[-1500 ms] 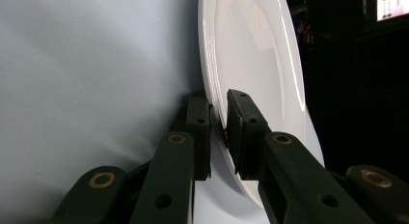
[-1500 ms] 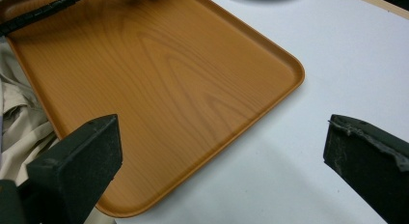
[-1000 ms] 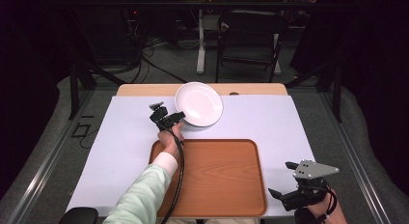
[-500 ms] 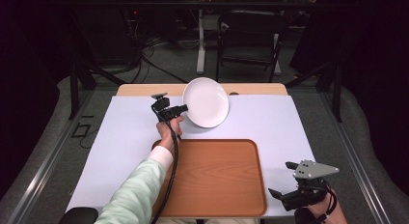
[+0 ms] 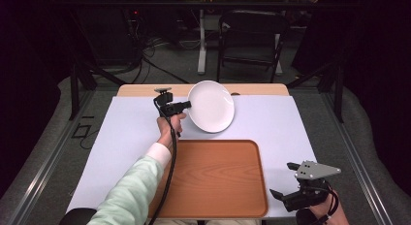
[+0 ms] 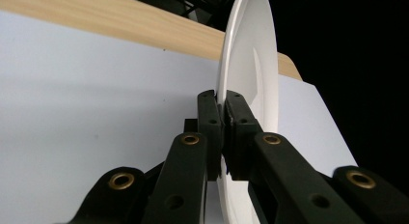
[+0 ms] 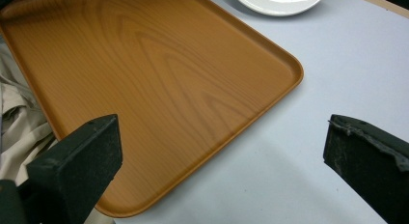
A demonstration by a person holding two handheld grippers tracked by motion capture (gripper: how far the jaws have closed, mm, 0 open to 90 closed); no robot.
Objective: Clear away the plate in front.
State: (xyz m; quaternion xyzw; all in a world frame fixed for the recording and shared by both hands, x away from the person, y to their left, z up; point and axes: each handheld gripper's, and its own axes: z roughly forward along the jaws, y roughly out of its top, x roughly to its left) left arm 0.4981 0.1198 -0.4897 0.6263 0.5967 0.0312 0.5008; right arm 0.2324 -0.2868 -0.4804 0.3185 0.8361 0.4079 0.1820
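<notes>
Two jaws pinch plate (image 6: 248, 55) rim — lifted.

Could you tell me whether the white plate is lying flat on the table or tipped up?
Tipped up. The left gripper is shut on the plate at its rim, and the left gripper view shows it standing on edge above the table.
</notes>
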